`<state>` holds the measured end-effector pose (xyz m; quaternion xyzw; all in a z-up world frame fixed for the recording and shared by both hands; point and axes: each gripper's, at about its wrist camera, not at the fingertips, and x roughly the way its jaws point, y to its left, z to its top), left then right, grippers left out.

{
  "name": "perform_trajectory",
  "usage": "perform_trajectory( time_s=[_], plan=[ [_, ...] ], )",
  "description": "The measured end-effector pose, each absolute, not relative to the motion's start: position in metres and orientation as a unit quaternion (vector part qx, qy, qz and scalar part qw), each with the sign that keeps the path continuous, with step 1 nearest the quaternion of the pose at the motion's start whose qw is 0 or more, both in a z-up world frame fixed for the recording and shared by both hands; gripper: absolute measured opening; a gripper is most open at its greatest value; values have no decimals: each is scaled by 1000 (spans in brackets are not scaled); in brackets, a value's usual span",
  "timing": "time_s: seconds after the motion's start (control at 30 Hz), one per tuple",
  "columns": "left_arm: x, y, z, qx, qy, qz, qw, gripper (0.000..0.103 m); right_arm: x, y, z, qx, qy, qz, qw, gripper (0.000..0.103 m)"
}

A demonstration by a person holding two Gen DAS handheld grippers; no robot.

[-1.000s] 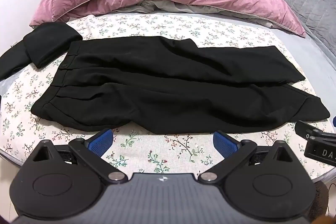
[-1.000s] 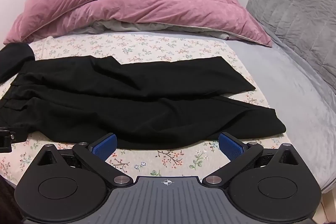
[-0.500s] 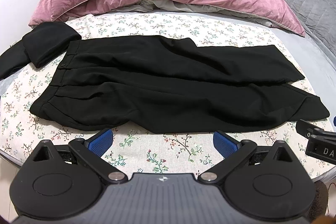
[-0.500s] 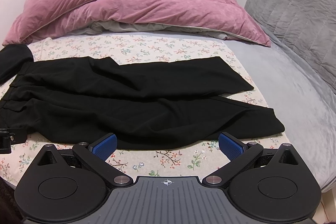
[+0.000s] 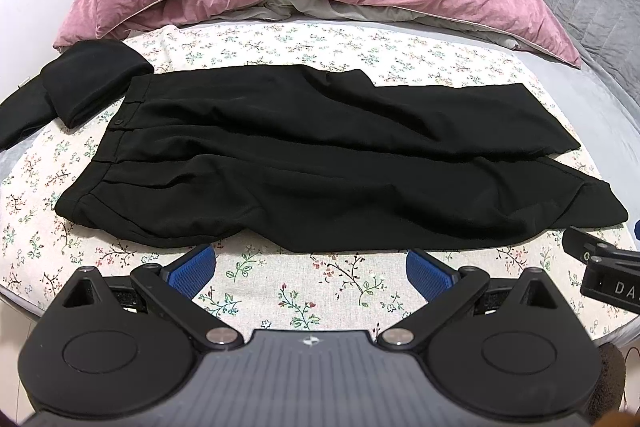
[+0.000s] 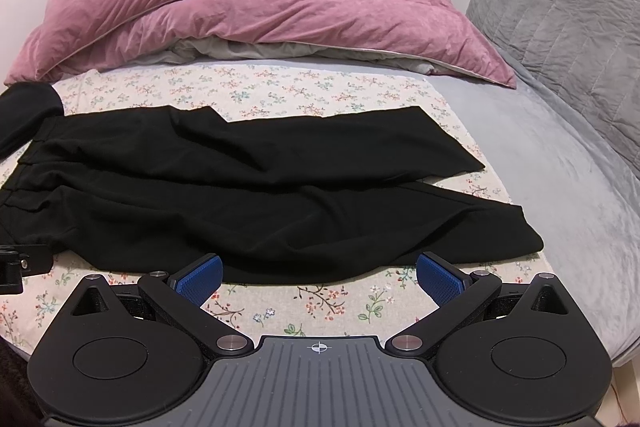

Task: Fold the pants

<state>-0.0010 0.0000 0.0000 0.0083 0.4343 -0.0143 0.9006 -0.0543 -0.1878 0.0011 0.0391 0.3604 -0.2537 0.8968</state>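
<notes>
While nothing is yet gripped, the scene reads from left to right as follows;

Far left: a rolled black garment point(image 5: 88, 79) lies on the flower-printed cotton sheet point(image 5: 280, 39), just beside the waistband; whether it touches is unclear

Waistband: the buttoned waist end point(image 5: 116, 143) of the black woven pants point(image 5: 312, 163) lies towards the left, flat on the sheet

Left gripper point(image 5: 312, 267): blue-padded jaws spread wide and empty, hovering near the front edge of the pants, not touching them

Legs: both lie spread out lengthwise, the far leg partly overlapping the near one; the hems point(image 6: 600, 231) point right

Right gripper point(image 6: 318, 273): jaws likewise wide apart, holding nothing, close to the near leg's edge

Background: a crumpled pink velvet duvet point(image 6: 280, 11) is heaped behind; a grey quilted cushion point(image 6: 560, 27) sits at the right

Progress: judging by the layout, no fold is made; the pants are only laid out; grasping, folding leg over leg, then folding lengthwise all remain
</notes>
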Motion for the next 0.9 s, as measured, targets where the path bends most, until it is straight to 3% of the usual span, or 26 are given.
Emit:
perform_trajectory(
  time_s=[0.9],
  plan=[
    [3, 0, -1, 16, 442, -19, 897, 103, -54, -188, -2, 39, 363, -254, 896, 103]
  ],
)
